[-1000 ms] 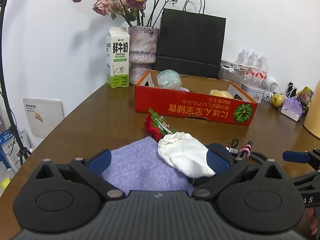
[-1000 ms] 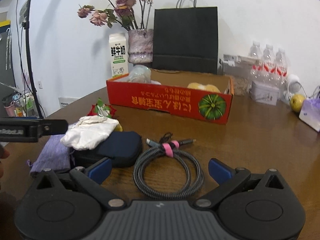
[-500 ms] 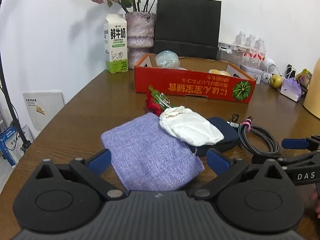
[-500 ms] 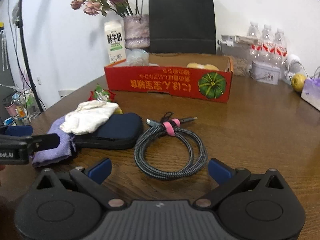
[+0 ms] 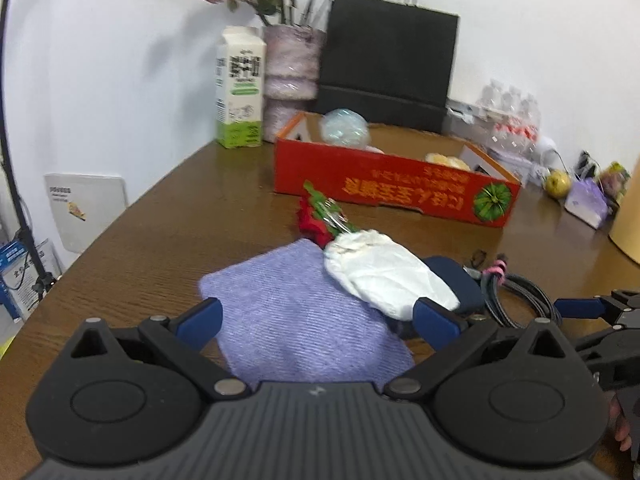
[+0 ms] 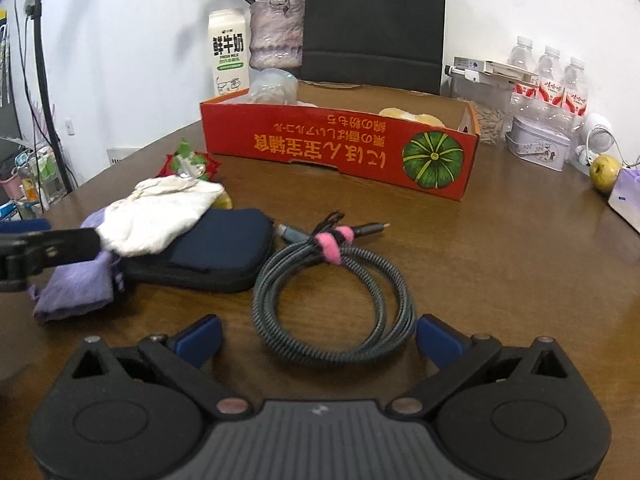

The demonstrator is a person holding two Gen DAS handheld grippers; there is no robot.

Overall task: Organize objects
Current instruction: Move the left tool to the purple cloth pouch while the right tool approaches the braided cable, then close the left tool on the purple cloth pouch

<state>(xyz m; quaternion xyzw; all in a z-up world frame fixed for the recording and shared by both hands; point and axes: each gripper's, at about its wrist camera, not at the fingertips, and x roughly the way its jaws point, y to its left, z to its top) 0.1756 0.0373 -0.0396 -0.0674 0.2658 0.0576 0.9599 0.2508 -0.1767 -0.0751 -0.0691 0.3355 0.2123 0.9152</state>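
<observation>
Left gripper (image 5: 316,316) is seen spread wide, nothing between its fingers, poised over the purple cloth (image 5: 304,320) near the table's (image 5: 168,216) front edge. Right gripper (image 6: 318,334) is likewise spread and empty, held above the coiled grey cable (image 6: 332,300), which is bound by a pink strap (image 6: 332,242). A white cloth (image 6: 160,216) is draped partly over the purple cloth and partly over a dark blue pouch (image 6: 216,248); the pouch lies just beside the cable. A red-and-green wrapped item (image 5: 320,216), possibly a sweet or an artificial flower (view blurred), rests between the white cloth and the red cardboard box (image 6: 340,148). A milk carton (image 6: 228,52) and vase (image 6: 276,32) stand at the table's far edge.
</observation>
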